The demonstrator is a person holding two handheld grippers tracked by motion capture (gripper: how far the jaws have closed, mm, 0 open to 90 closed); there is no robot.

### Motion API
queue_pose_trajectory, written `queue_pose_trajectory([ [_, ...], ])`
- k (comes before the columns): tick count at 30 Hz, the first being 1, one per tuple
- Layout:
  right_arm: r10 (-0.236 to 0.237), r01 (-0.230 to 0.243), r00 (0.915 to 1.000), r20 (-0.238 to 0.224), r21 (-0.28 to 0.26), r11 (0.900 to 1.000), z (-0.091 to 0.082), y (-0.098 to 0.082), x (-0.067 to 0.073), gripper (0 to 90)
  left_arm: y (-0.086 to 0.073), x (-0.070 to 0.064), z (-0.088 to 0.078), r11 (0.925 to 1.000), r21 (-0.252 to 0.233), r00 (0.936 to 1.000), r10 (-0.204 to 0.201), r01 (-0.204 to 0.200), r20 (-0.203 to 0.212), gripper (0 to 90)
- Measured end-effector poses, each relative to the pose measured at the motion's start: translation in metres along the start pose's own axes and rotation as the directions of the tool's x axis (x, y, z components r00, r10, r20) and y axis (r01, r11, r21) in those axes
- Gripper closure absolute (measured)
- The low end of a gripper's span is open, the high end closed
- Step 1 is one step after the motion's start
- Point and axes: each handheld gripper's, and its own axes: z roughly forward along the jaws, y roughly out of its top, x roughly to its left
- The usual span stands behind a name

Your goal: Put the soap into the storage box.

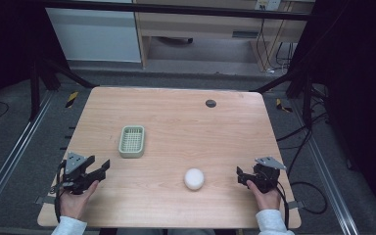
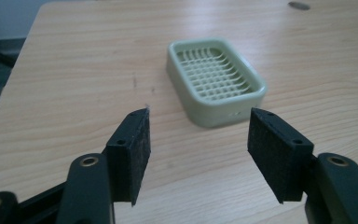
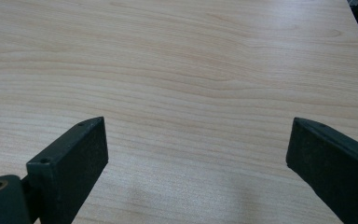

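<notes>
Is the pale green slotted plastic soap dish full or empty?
Empty. The pale green slotted plastic soap dish shows only its bare grid; the round white soap bar lies apart on the wooden table.

Green slotted soap dish (image 1: 131,141) empty; white soap (image 1: 194,178) well apart

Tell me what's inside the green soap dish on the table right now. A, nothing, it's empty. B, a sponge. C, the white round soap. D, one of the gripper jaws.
A: the green soap dish shows only its bare slatted grid in the left gripper view, while the white round soap lies apart on the table, nearer the right gripper.
</notes>
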Motion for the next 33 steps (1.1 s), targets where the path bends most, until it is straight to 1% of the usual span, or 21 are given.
queue_pose_trajectory([
  [1,0.0,0.0,1.0,0.0,0.0,1.0,0.0,0.0,0.0,5.4,0.0,0.0,0.0,1.0,0.0,1.0,0.0,0.0,0.0,39.7],
  [3,0.001,-0.001,1.0,0.001,-0.001,1.0,0.001,0.0,0.0,4.8,0.0,-0.005,0.001,0.9999,-0.01,0.9997,0.01,-0.009,0.024,40.0],
  [5,0.0,0.0,1.0,0.0,-0.009,1.0,0.0,-0.001,0.001,4.6,0.001,-0.011,0.001,0.9995,-0.011,0.9987,0.032,-0.031,0.04,40.0],
  [7,0.003,-0.003,1.0,-0.001,-0.011,1.0,0.0,-0.001,0.001,4.7,0.001,-0.014,0.001,0.9993,-0.011,0.9984,0.036,-0.036,0.044,39.9],
  [8,0.001,-0.001,1.0,-0.001,-0.01,1.0,0.0,-0.001,0.001,4.6,0.002,-0.018,0.001,0.999,-0.009,0.9977,0.043,-0.043,0.052,40.0],
  [9,0.001,-0.001,1.0,-0.001,-0.007,1.0,0.001,-0.001,0.001,4.6,0.002,-0.018,0.001,0.999,-0.009,0.9977,0.043,-0.043,0.052,40.0],
  [10,0.001,-0.001,1.0,-0.002,-0.007,1.0,0.001,-0.001,0.002,4.6,0.003,-0.022,0.001,0.999,-0.006,0.9972,0.044,-0.043,0.06,40.0],
  [11,0.001,-0.001,1.0,-0.002,-0.007,1.0,0.001,-0.001,0.002,4.6,0.003,-0.022,0.001,0.999,-0.006,0.9972,0.044,-0.043,0.06,39.8],
  [13,0.003,-0.003,1.0,-0.007,-0.001,1.0,0.002,-0.001,0.002,4.7,0.003,-0.027,0.001,0.999,-0.009,0.997,0.045,-0.044,0.064,39.4],
  [15,-0.011,0.011,0.9999,-0.002,0.004,1.0,0.003,-0.001,0.004,4.6,0.004,-0.035,0.003,0.9984,-0.016,0.9952,0.056,-0.054,0.08,37.7],
  [17,-0.014,0.014,0.9999,0.001,0.001,1.0,0.003,-0.001,0.006,4.6,0.004,-0.037,0.004,0.9983,-0.011,0.9948,0.059,-0.058,0.083,37.0],
  [19,-0.013,0.013,0.9999,-0.001,-0.002,1.0,0.003,-0.001,0.007,4.5,0.004,-0.042,0.007,0.9977,-0.003,0.9933,0.067,-0.067,0.094,36.8],
  [20,-0.017,0.017,0.9998,-0.009,-0.001,1.0,0.003,0.0,0.007,4.3,0.005,-0.046,0.009,0.9958,0.006,0.991,0.09,-0.091,0.099,36.8],
  [23,-0.019,0.019,0.9997,-0.013,-0.004,1.0,0.003,0.0,0.008,4.3,0.005,-0.05,0.009,0.9951,0.005,0.9896,0.098,-0.099,0.105,36.9],
  [24,-0.021,0.021,0.9997,-0.013,-0.004,1.0,0.003,0.0,0.009,4.3,0.006,-0.053,0.01,0.9939,0.0,0.9879,0.11,-0.11,0.11,36.7],
  [25,-0.021,0.021,0.9997,-0.013,-0.004,1.0,0.003,0.0,0.009,4.3,0.006,-0.053,0.01,0.9939,0.0,0.9879,0.11,-0.11,0.11,36.6],
  [26,-0.026,0.026,0.9996,-0.013,-0.009,1.0,0.003,0.0,0.01,4.2,0.007,-0.057,0.012,0.9919,-0.006,0.9854,0.127,-0.127,0.114,36.2],
  [29,-0.022,0.022,0.9997,-0.014,-0.005,1.0,0.003,-0.001,0.01,4.3,0.008,-0.061,0.014,0.9904,-0.006,0.9839,0.138,-0.138,0.113,35.4],
  [30,-0.024,0.024,0.9996,-0.014,-0.003,1.0,0.003,-0.001,0.01,4.3,0.01,-0.065,0.015,0.9894,-0.011,0.9823,0.145,-0.145,0.118,35.3],
  [31,-0.024,0.024,0.9996,-0.014,-0.003,1.0,0.003,-0.001,0.01,4.3,0.01,-0.065,0.015,0.9894,-0.011,0.9823,0.145,-0.145,0.118,35.3],
  [33,-0.027,0.027,0.9995,-0.015,0.0,1.0,0.003,-0.001,0.011,4.3,0.012,-0.07,0.017,0.9876,-0.009,0.9798,0.157,-0.157,0.124,35.3],
])
